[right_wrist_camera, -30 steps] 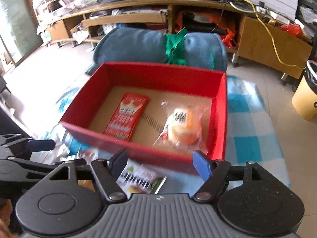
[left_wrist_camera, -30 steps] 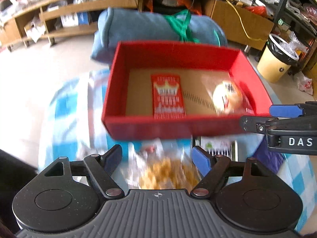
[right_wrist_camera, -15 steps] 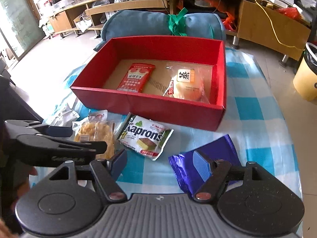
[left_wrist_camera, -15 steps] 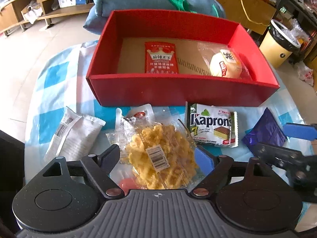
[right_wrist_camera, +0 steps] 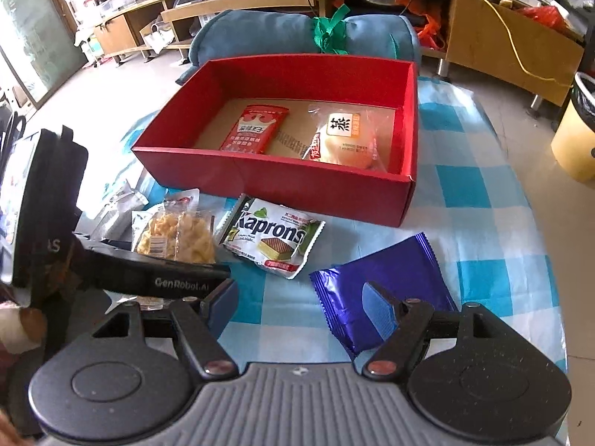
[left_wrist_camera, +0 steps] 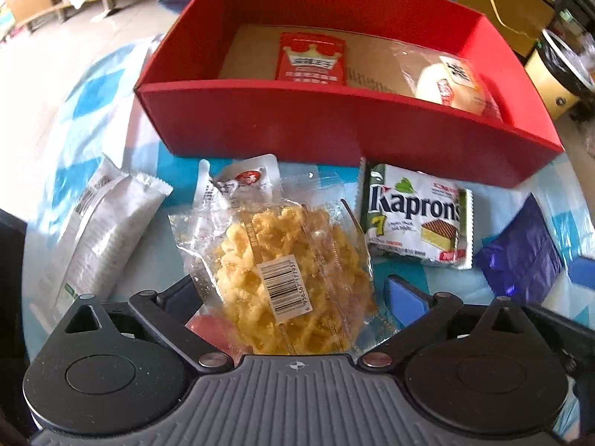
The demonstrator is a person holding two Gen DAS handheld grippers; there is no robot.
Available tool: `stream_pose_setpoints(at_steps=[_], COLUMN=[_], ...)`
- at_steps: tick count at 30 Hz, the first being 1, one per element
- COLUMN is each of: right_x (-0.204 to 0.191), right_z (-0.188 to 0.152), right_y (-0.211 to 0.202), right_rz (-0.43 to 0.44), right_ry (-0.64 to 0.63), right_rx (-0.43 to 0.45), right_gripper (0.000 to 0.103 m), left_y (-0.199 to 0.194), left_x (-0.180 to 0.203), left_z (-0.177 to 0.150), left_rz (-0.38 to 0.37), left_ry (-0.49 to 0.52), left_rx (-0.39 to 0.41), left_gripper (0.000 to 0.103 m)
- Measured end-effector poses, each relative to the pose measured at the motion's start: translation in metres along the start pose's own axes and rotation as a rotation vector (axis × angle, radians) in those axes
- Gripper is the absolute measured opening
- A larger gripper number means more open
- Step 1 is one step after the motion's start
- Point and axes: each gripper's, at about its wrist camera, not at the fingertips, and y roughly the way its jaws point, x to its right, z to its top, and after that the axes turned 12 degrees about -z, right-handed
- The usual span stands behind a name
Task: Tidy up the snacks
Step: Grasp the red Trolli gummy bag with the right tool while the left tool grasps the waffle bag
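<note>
A: Left wrist view, item one: we list the left gripper (left_wrist_camera: 293,290), jaws spread wide and just been opening, the clear pack of yellow crisps (left_wrist_camera: 290,278) lying between them on the checked worktop (right_wrist_camera: 465,186), not pinched.

B: Item two: right gripper (right_wrist_camera: 301,304), jaws part open over the purple packet (right_wrist_camera: 383,271), one finger above it (contact we cannot tell).

A: Red box (right_wrist_camera: 327,193) holds a red sachet (right_wrist_camera: 256,130) and a wrapped bun (right_wrist_camera: 346,141).

B: Loose beside the crisps: Kaprons wafer (left_wrist_camera: 416,215), white packet (left_wrist_camera: 100,226).
</note>
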Motion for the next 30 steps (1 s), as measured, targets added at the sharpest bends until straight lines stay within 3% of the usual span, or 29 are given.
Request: stream_pose_setpoints(at_steps=[5,16,26,30], right_x=[0.001,-0.045,-0.098,-0.117], right_z=[-0.004,-0.036,-0.079,-0.088], right_y=[0.001,0.005,0.023,0.022], right_rz=[-0.002,0.085,0.124,0.096], right_ry=[-0.01,-0.118,-0.21,-0.282], right_rx=[-0.01,-0.098,-0.212,-0.175], right_gripper=[0.068,0.068,0.071,0.077], left_y=[-0.01,-0.028,-0.024,-0.019], left_x=[0.003,-0.001,-0.006,-0.004], left_z=[-0.001,-0.015,-0.015,-0.014], left_rz=[0.007,-0.019,-0.064,-0.046], left_ry=[0.014,0.055,0.036,0.049], left_rx=[0.02,0.044,0.022,0.018], left_gripper=[0.081,0.068,0.071,0.079])
